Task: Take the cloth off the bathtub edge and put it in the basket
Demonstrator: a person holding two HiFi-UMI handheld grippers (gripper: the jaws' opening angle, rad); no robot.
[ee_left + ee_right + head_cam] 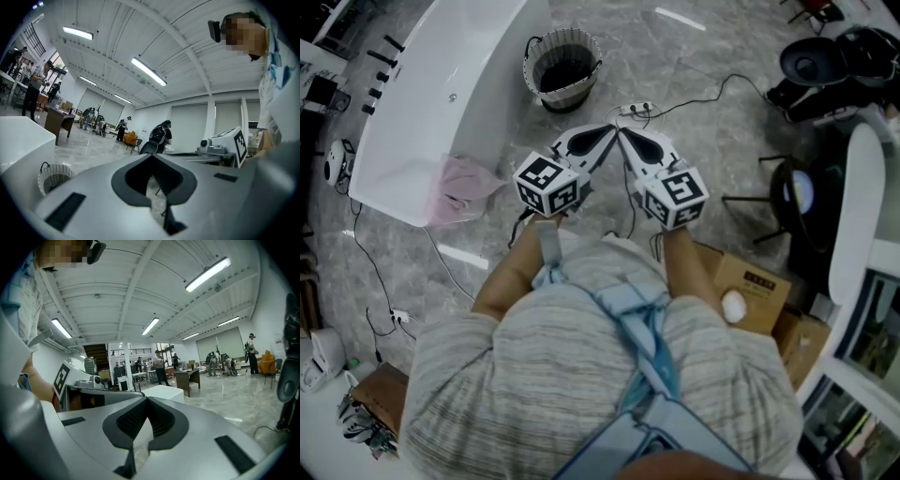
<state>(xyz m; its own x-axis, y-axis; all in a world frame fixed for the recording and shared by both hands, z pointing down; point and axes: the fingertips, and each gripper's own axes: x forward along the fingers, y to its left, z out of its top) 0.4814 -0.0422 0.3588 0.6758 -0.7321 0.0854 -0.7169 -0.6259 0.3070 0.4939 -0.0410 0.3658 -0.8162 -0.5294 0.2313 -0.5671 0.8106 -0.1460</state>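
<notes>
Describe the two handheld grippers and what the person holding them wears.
The left gripper and right gripper each have pale grey tapering jaws with black ribbed pads and a white cube printed with black square markers. The person wears a grey striped top with light blue straps; no sleeves cover the forearms.

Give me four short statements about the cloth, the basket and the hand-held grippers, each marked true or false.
1. The cloth hangs over the bathtub edge. True.
2. The basket lies tipped on its side. False: it stands upright on the floor.
3. The left hand-held gripper and the right hand-held gripper are both shut and empty. True.
4. The left hand-held gripper touches the cloth. False: it is held apart from the cloth.
</notes>
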